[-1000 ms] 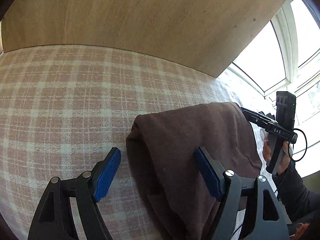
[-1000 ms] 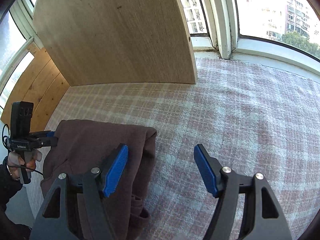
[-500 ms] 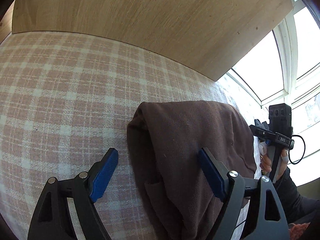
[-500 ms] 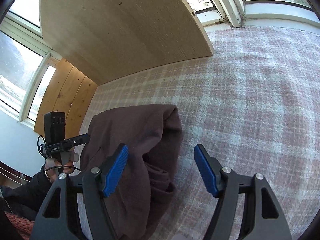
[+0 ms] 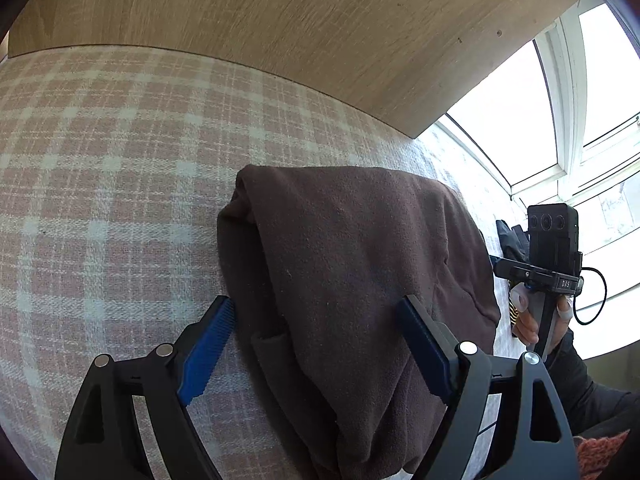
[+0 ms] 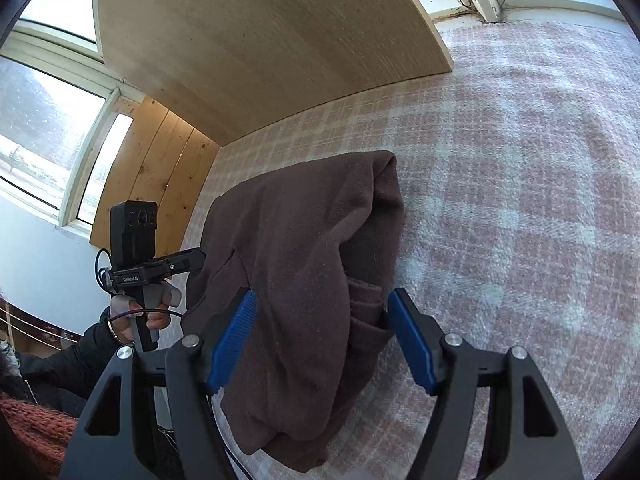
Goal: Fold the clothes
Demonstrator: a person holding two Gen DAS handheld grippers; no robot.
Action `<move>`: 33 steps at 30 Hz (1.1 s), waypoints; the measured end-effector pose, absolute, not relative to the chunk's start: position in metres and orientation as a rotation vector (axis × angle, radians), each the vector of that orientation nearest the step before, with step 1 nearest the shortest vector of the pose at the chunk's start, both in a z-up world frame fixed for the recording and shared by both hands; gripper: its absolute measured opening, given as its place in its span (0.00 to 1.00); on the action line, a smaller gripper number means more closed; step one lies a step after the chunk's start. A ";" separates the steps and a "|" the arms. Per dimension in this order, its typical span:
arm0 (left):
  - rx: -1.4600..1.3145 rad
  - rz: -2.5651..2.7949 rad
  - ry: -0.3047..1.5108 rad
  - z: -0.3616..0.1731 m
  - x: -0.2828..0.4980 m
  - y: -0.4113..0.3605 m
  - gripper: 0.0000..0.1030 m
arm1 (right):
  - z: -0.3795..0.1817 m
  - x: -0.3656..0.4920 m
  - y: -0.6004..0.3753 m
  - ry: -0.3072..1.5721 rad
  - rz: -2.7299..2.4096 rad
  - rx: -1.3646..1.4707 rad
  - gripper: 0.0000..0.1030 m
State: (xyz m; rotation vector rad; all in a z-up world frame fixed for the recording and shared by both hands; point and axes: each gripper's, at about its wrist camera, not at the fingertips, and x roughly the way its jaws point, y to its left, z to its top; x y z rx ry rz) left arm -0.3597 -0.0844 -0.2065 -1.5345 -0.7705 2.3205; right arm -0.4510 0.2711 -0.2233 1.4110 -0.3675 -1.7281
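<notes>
Brown garment [image 5: 352, 280] btwn 2 grippers' spread jaws.

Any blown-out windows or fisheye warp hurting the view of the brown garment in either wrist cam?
Left wrist: window clips to white at right, wooden board bows, brown garment well exposed and sharp. Right wrist: panes at left bright but keep detail, plaid blanket curves toward the rim, garment clear.

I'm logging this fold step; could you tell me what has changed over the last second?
Both grippers moved in over the brown garment: the left gripper and the right gripper now straddle its near folds, jaws open, nothing gripped. The garment itself stayed folded on the plaid cover.
</notes>
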 end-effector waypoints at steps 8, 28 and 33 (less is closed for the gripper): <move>-1.537 2.321 -0.698 -0.204 -0.365 -0.075 0.81 | -0.230 -0.444 0.247 -0.194 -1.747 1.411 0.68; -1.447 2.325 -0.460 -0.183 -0.360 -0.055 0.31 | -0.197 -0.420 0.218 0.106 -1.863 1.310 0.28; -1.406 2.349 -0.413 -0.159 -0.343 -0.063 0.30 | -0.163 -0.405 0.211 0.100 -1.896 1.238 0.28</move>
